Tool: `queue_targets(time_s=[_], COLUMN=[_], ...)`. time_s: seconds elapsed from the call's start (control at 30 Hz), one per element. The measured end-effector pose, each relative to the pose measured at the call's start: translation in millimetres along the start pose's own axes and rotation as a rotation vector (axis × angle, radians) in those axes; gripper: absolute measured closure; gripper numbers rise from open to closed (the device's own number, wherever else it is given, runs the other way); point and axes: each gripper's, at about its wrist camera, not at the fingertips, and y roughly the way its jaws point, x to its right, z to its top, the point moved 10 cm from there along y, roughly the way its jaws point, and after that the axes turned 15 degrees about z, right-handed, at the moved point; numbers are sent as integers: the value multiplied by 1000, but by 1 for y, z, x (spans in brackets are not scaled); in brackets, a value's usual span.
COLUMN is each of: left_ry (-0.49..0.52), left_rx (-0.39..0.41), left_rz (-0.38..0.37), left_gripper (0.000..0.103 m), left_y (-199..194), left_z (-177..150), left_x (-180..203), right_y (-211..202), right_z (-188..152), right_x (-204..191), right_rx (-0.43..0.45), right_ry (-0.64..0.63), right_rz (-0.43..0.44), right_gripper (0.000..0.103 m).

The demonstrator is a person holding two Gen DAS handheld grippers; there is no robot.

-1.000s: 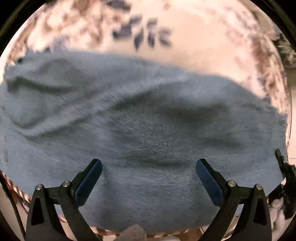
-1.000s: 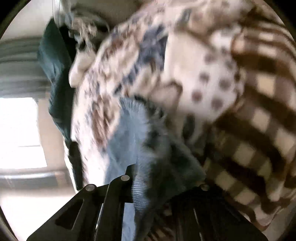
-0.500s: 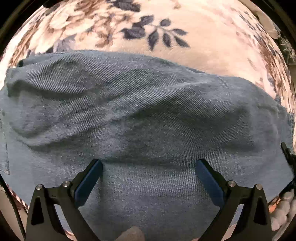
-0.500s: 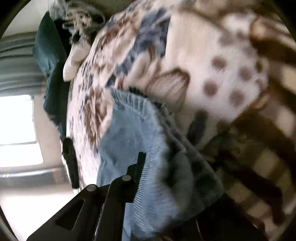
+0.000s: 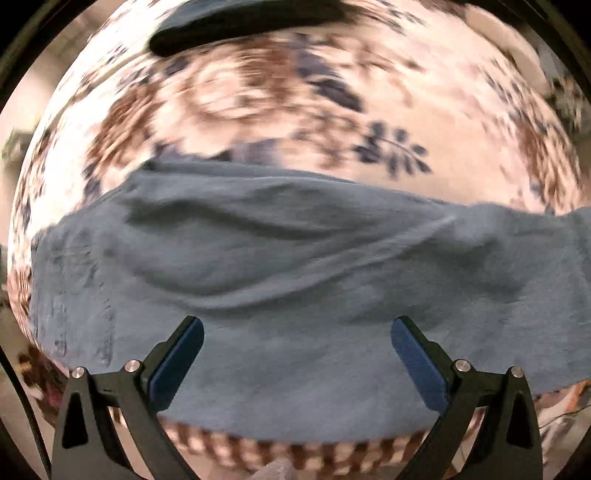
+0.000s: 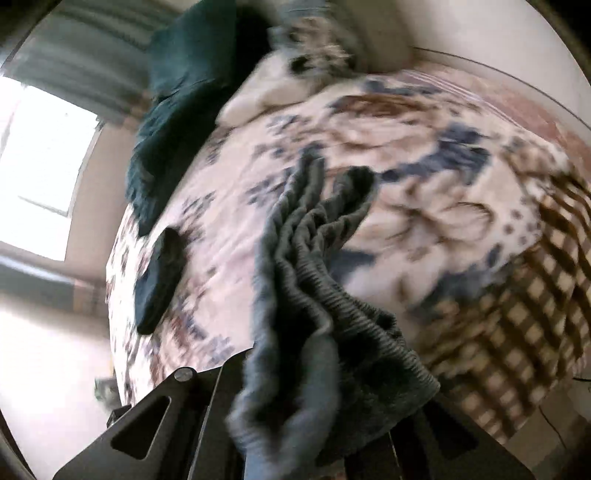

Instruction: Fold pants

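Blue-grey pants (image 5: 295,266) lie across a floral blanket (image 5: 258,103) on a bed, filling the middle of the left wrist view. My left gripper (image 5: 297,347) hovers over their near edge, wide open and empty. In the right wrist view my right gripper (image 6: 314,413) is shut on a bunched, ribbed end of the pants (image 6: 314,258), which hangs lifted above the blanket (image 6: 406,155). The right fingertips are hidden by the cloth.
A dark folded garment (image 6: 159,280) lies on the blanket, also at the top of the left wrist view (image 5: 240,22). A dark green cloth (image 6: 177,110) and a white pillow (image 6: 266,88) sit at the bed's far end. A checked border (image 6: 517,314) edges the blanket.
My right gripper has lifted the bunched pants end up and away from the bed. My left gripper has pulled back, so more blanket shows beyond the pants.
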Motion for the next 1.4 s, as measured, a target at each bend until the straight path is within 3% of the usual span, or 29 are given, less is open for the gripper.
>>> queue_targets(time_s=[0.07, 0.17, 0.3, 0.5, 0.6, 0.67, 0.73, 0.77, 0.83, 0.9, 1.13, 1.2, 1.3, 1.33, 1.37, 1.4], left_ry=[-40, -87, -155, -314, -378, -402, -411, -413, -429, -432, -250, -188, -84, -53, -39, -35], left_rx=[-16, -25, -48, -135, -162, -159, -143, -135, -122, -112, -167, -181, -161, -133, -102, -78], left_rz=[1, 60, 100, 171, 152, 127, 83, 57, -35, -114, -309, -303, -230, -197, -227, -223], left_gripper=[0, 0, 0, 0, 0, 0, 0, 0, 0, 0, 0, 1, 29, 56, 77, 84], left_y=[-1, 13, 40, 90, 98, 95, 90, 88, 74, 65, 78, 87, 109, 112, 107, 100], left_z=[-7, -34, -61, -92, -100, -99, -90, -84, -73, -61, -36, -36, -34, -32, -29, -27], left_x=[-35, -105, -192, -303, -328, -333, -332, -330, -313, -294, -192, -165, -139, -135, -130, -131], right_y=[10, 43, 115, 215, 234, 231, 221, 213, 190, 166, 126, 122, 121, 121, 120, 119], right_z=[-19, -67, -161, -308, -344, -351, -350, -345, -333, -316, -238, -221, -207, -206, -203, -202], right_x=[-34, -89, -142, -157, -142, -139, -145, -149, -161, -162, -70, -41, -14, -10, -4, -2], right_rx=[-24, -101, -259, -519, -614, -663, -720, -730, -744, -725, -627, -609, -579, -574, -568, -567], right_ry=[-45, -134, -249, -435, -440, -376, -297, -277, -245, -246, -237, -182, -70, -54, -38, -35], right_rz=[1, 6, 12, -63, -142, -121, -49, -27, 51, 69, -288, -322, -313, -314, -312, -316], right_gripper=[97, 97, 97, 97, 85, 69, 30, 26, 26, 26, 26, 26, 26, 26, 26, 26])
